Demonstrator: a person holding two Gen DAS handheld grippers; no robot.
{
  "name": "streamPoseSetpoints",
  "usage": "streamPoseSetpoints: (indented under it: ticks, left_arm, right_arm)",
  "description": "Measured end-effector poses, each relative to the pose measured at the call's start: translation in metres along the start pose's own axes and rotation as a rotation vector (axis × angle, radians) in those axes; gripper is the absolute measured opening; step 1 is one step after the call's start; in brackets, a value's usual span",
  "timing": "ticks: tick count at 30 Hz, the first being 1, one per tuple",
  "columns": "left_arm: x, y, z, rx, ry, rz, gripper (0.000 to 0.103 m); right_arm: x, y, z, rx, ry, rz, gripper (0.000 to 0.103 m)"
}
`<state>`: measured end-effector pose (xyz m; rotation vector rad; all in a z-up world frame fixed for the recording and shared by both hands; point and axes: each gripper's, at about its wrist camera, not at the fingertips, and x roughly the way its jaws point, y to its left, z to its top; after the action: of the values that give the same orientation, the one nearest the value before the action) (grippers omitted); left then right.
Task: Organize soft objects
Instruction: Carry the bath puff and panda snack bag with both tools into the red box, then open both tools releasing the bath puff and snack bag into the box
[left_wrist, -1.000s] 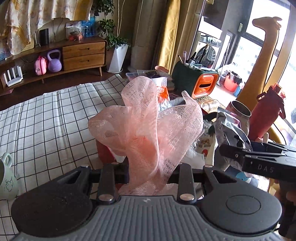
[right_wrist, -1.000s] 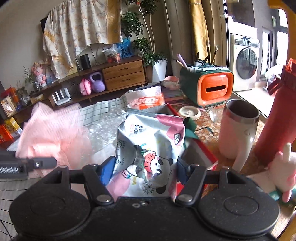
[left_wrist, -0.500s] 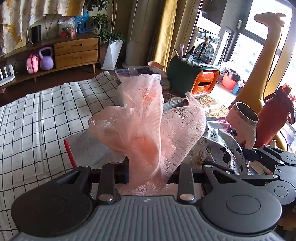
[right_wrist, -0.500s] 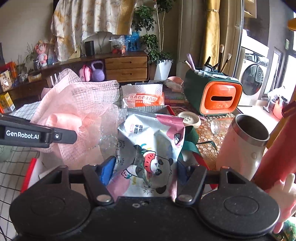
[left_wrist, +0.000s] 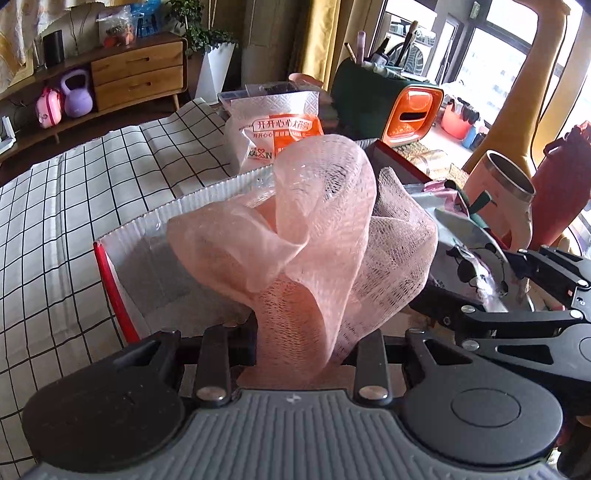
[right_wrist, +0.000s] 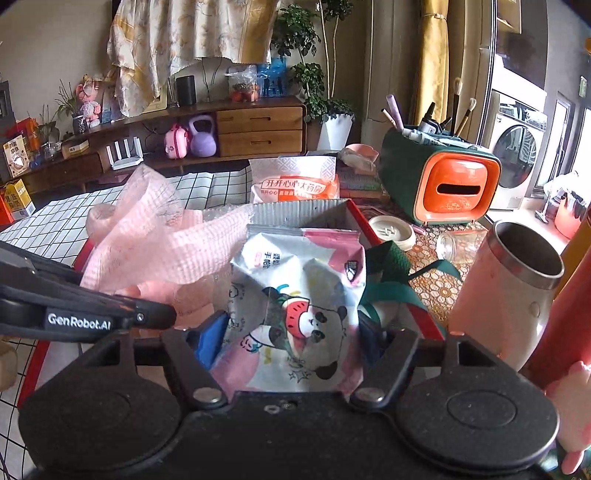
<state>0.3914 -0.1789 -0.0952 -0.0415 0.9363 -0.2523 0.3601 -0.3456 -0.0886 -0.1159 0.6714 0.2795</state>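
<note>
My left gripper (left_wrist: 295, 332) is pinching the pink mesh (left_wrist: 314, 236) over the red-edged box (left_wrist: 110, 277); my right gripper (right_wrist: 288, 339), jaws just widening, is flanking the panda pouch (right_wrist: 295, 295).

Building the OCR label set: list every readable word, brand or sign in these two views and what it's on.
"GenRobot.AI": white print on the side of the left tool.
"开开心心大药房": orange band on the white pharmacy bag.
"KAI…IN", with a heart in the middle: lower on that bag, left wrist view.
Panda pouch in the right tool: short Chinese lines near its top, too crumpled to read.
Boxes on the far shelf: print too small.
</note>
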Motion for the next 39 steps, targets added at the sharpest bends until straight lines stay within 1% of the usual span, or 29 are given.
streamPoseSetpoints:
  ticks: [3,5,6,8,10,11,13,19,23,25,30,33,39]
  left_arm:
    - [0.005,0.002,-0.001,-0.002,0.018,0.001,0.031]
    - [0.003,0.003,-0.001,-0.007,0.016,0.0,0.036]
    - [0.002,0.003,-0.001,-0.011,0.011,0.002,0.049]
    - [-0.002,0.003,-0.002,-0.02,0.006,-0.015,0.059]
    - [-0.006,0.001,-0.004,-0.016,-0.005,0.023,0.072]
    - [-0.009,0.001,-0.004,-0.013,-0.012,0.029,0.073]
    - [-0.015,0.002,-0.006,-0.013,-0.022,0.01,0.074]
    - [-0.036,-0.002,-0.009,0.006,-0.056,0.011,0.074]
    - [-0.051,-0.002,-0.013,0.011,-0.082,0.007,0.076]
    - [-0.061,-0.002,-0.015,0.013,-0.098,0.005,0.076]
    - [-0.085,-0.004,-0.024,0.029,-0.147,0.01,0.077]
    - [-0.102,-0.004,-0.031,0.028,-0.19,0.012,0.077]
    - [-0.131,-0.004,-0.048,0.047,-0.249,0.014,0.077]
  right_arm:
    - [0.001,-0.001,-0.002,0.006,0.006,0.0,0.073]
    - [0.0,-0.001,-0.002,0.004,0.007,-0.002,0.074]
    - [0.0,-0.001,-0.002,0.004,0.01,-0.003,0.077]
    - [0.0,-0.001,-0.001,0.002,0.018,0.004,0.079]
    - [-0.002,0.0,-0.002,-0.004,0.024,0.007,0.08]
    - [-0.003,0.001,-0.002,-0.005,0.021,0.007,0.08]
    - [-0.007,0.001,-0.001,-0.007,0.02,0.005,0.085]
    - [-0.025,0.001,0.0,-0.008,0.002,0.004,0.093]
    - [-0.038,0.003,0.002,-0.013,-0.015,0.0,0.096]
    - [-0.046,0.003,0.002,-0.01,-0.023,0.0,0.1]
    - [-0.066,0.008,0.003,-0.003,-0.056,0.015,0.101]
    - [-0.078,0.01,0.002,0.007,-0.079,0.031,0.102]
    - [-0.102,0.02,-0.003,0.03,-0.144,0.068,0.103]
